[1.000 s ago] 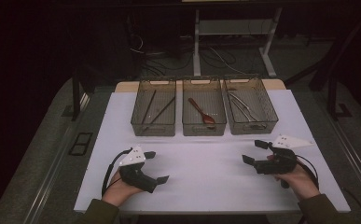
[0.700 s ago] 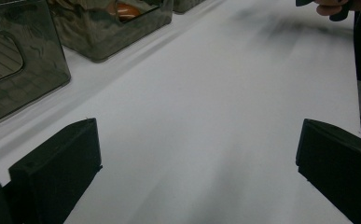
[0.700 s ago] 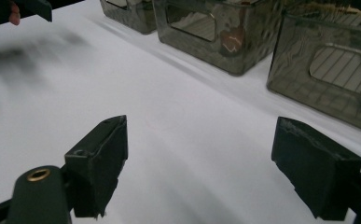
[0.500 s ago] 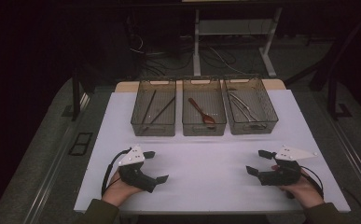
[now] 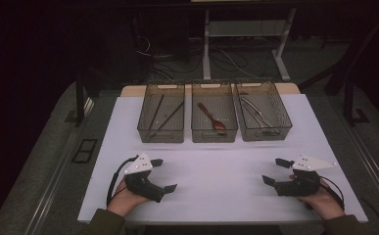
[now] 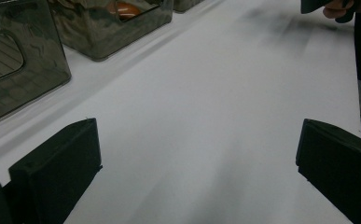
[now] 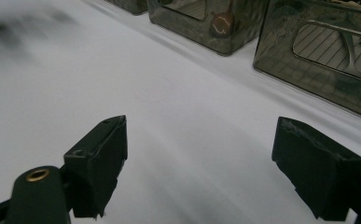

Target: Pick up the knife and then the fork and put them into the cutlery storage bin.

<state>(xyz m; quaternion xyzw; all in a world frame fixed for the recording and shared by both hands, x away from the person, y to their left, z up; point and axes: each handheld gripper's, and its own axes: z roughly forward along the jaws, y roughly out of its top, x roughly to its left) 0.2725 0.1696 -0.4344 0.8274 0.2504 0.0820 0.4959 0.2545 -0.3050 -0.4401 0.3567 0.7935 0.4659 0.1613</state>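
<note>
both hand-held grippers, left hand-held gripper [image 5: 163,175] and right hand-held gripper [image 5: 273,171], sit wide and empty at the frame's bottom, well apart from the bins [image 5: 214,132] at centre; reaching in, a jaw could snag a rim.

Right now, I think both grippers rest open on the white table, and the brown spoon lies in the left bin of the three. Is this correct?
Not quite. The brown spoon lies in the middle bin, not the left one; the high view shows it. The left bin holds dark sticks instead. The rest holds: the left gripper and the right gripper are both open, low on the white table.
</note>
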